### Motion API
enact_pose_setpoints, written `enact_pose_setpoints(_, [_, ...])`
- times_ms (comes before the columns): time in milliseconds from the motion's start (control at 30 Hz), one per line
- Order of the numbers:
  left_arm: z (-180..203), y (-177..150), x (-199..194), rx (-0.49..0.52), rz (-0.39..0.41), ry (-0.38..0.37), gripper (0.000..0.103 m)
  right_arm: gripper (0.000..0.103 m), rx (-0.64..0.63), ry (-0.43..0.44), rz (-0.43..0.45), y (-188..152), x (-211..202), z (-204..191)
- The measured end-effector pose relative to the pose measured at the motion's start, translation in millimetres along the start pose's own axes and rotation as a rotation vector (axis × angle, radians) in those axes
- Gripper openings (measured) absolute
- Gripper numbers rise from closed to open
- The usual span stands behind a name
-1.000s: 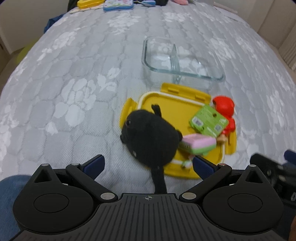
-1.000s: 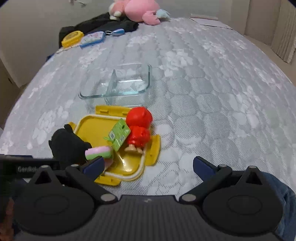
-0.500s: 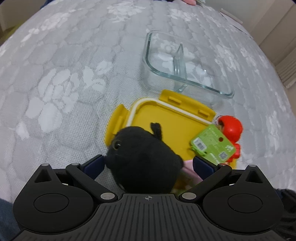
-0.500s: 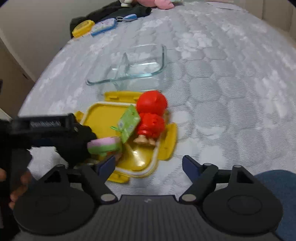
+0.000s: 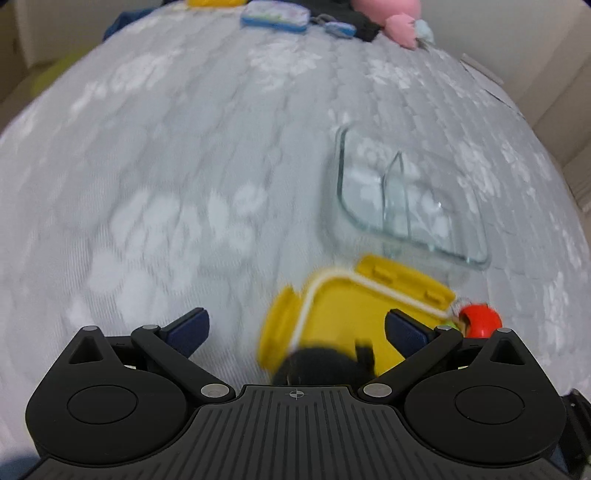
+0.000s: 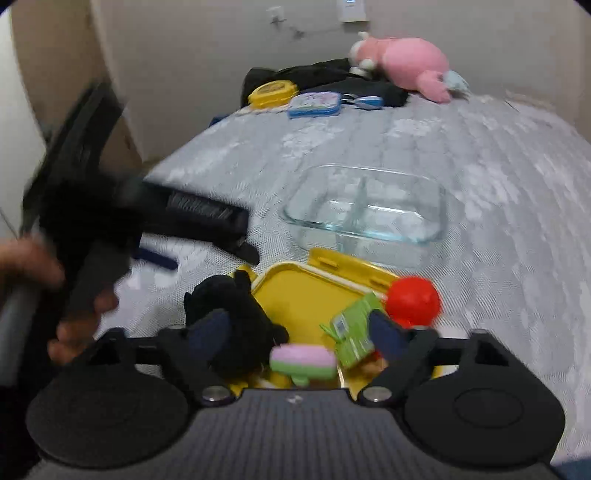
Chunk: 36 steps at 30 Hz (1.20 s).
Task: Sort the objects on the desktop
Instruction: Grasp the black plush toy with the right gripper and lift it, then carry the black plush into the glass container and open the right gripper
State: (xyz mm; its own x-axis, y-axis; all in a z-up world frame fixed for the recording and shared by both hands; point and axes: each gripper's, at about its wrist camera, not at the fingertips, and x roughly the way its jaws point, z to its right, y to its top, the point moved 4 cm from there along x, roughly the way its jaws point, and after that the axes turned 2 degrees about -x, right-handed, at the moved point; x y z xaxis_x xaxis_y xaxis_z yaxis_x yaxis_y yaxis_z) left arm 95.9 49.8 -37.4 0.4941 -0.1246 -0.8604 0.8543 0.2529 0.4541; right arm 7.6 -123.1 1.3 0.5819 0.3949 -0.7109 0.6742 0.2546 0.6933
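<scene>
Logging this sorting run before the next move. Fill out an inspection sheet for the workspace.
Surface: grey quilted cover with white flower print.
Job's things: empty divided glass dish; yellow lid lying in front of it; black plush, pink-green block, green tag and red figure on or at the lid.
Clutter: pink plush, dark clothing, yellow case, blue pouch at the far edge.
Grippers: left claw open, holding nothing; right claw open, low over the lid's toys.
Cables: nothing seen.
Surroundings: beige wall, white wall plate.
</scene>
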Motion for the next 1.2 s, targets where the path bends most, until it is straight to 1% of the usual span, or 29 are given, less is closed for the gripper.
enact_pose_setpoints(67, [0.0, 11.5, -3.0, 0.022, 0.055, 0.008, 0.103, 0.074, -0.053, 0.046, -0.029, 7.3, 14.9, -13.5])
enact_pose_setpoints(133, [-8.1, 12.0, -9.1, -0.01, 0.126, -0.005, 0.103, 0.073, -0.099, 0.087, -0.055, 10.9, 30.1, -27.0])
enact_pose_setpoints(167, [-13.6, 10.6, -9.1, -0.031, 0.135, -0.015, 0.103, 0.073, -0.125, 0.096, -0.066, 12.0, 37.0, -33.5])
enact_pose_setpoints(233, [-28.2, 9.5, -4.9, -0.093, 0.113, -0.016, 0.103, 0.072, -0.18, 0.098, -0.086, 11.9, 50.9, -44.2])
enact_pose_setpoints(300, [-44.1, 9.5, 0.0, -0.179, 0.086, -0.018, 0.103, 0.067, -0.217, 0.102, -0.114, 10.6, 62.9, -51.3])
enact_pose_setpoints(367, [-60.3, 11.1, 2.3, -0.278, 0.084, -0.042, 0.103, 0.064, -0.218, 0.136, -0.137, 8.4, 71.0, -52.6])
enact_pose_setpoints(400, [-67.3, 11.8, 2.9, -0.321, 0.086, -0.054, 0.103, 0.064, -0.222, 0.134, -0.133, 9.2, 72.9, -53.7])
enact_pose_setpoints(467, [-75.6, 13.4, 3.2, -0.374, 0.094, -0.065, 0.103, 0.059, -0.236, 0.138, -0.132, 12.4, 73.8, -55.4])
enact_pose_setpoints(567, [-80.4, 13.9, 2.3, -0.404, 0.101, -0.077, 0.103, 0.054, -0.191, 0.151, -0.141, 19.4, 70.9, -47.1])
enact_pose_setpoints(700, [-82.8, 13.7, 7.6, -0.424, 0.078, -0.098, 0.103, 0.053, -0.079, 0.156, -0.123, 35.1, 59.6, -27.3])
enact_pose_setpoints(800, [-83.8, 14.2, 11.8, -0.44, 0.053, -0.107, 0.103, 0.053, 0.037, 0.16, -0.094, 52.4, 49.0, -5.5])
enact_pose_setpoints(867, [-84.7, 12.1, 12.9, -0.447, 0.049, -0.117, 0.103, 0.053, 0.11, 0.153, -0.053, 67.2, 40.2, 10.6])
enact_pose_setpoints(900, [-83.6, 10.4, 14.0, -0.443, 0.041, -0.119, 0.103, 0.053, 0.154, 0.147, -0.019, 76.4, 35.6, 20.2])
enact_pose_setpoints(967, [-76.1, 7.1, 18.7, -0.403, 0.005, -0.119, 0.103, 0.053, 0.231, 0.14, 0.036, 93.6, 31.8, 37.4])
enact_pose_setpoints(1033, [-56.4, 5.2, 28.8, -0.297, -0.06, -0.135, 0.103, 0.053, 0.301, 0.129, 0.071, 108.8, 35.4, 52.5])
enact_pose_setpoints(1100, [-31.6, 2.3, 35.5, -0.16, -0.104, -0.165, 0.103, 0.054, 0.367, 0.138, 0.085, 124.3, 48.9, 67.0])
enact_pose_setpoints(1167, [-14.5, 0.2, 38.3, -0.059, -0.117, -0.177, 0.103, 0.054, 0.444, 0.169, 0.084, 133.5, 67.1, 79.8])
enact_pose_setpoints(1200, [-12.1, -0.3, 40.1, -0.04, -0.121, -0.173, 0.103, 0.054, 0.484, 0.182, 0.083, 136.0, 74.5, 85.3])
